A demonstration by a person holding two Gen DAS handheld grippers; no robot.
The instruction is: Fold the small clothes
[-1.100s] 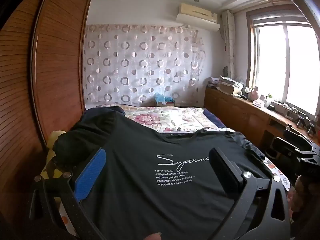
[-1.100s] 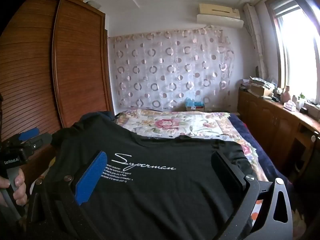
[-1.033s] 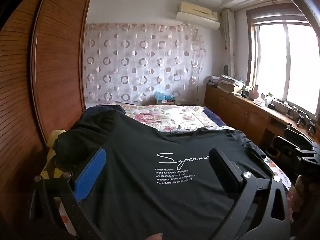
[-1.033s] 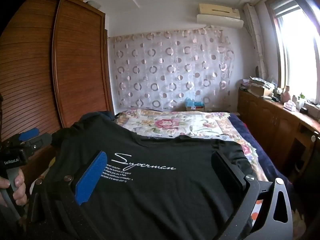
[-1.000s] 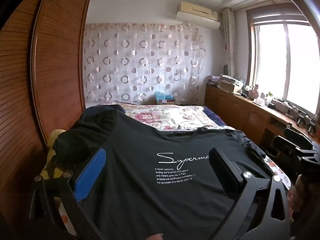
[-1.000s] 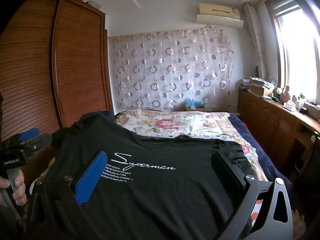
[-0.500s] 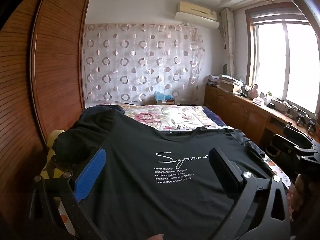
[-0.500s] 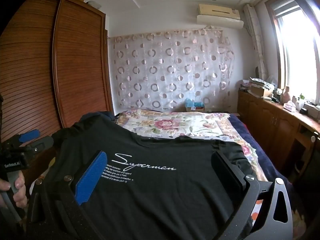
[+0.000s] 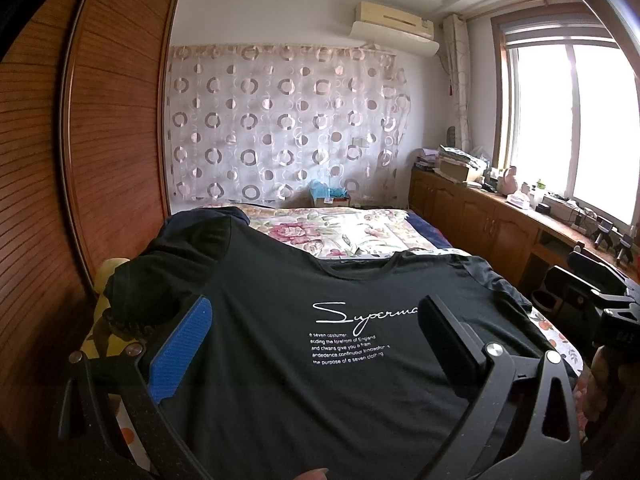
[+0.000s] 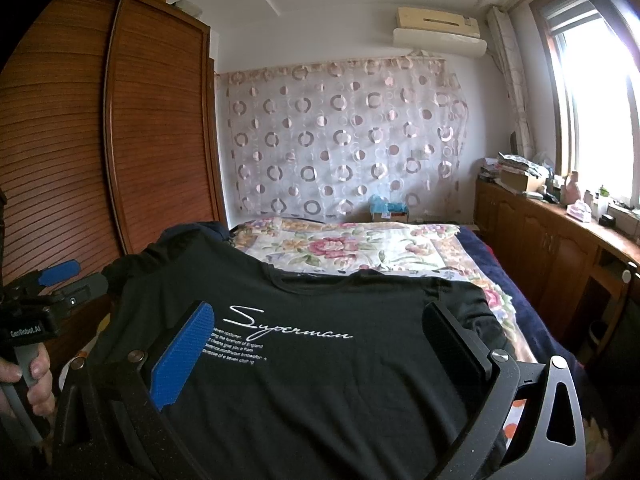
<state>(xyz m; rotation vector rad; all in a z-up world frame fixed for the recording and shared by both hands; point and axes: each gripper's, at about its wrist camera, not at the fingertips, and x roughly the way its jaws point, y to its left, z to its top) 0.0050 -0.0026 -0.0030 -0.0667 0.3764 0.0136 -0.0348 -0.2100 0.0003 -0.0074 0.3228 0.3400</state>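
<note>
Black T-shirt [image 9: 280, 360] | hem cut off | left tongs [image 9: 316, 344] agape

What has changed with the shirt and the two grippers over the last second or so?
Almost nothing. Both views tipped slightly, so the left gripper and right gripper shifted only a touch; in the right wrist view the left gripper sits a bit higher. Neither took hold of anything: both stay open above the black T-shirt, which lies spread, print up, on the floral bedspread as before.

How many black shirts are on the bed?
1 for sure: the black T-shirt with white "Superman" lettering, spread flat on the flowery bed. Dark cloth bunched by its left sleeve may be another garment.
</note>
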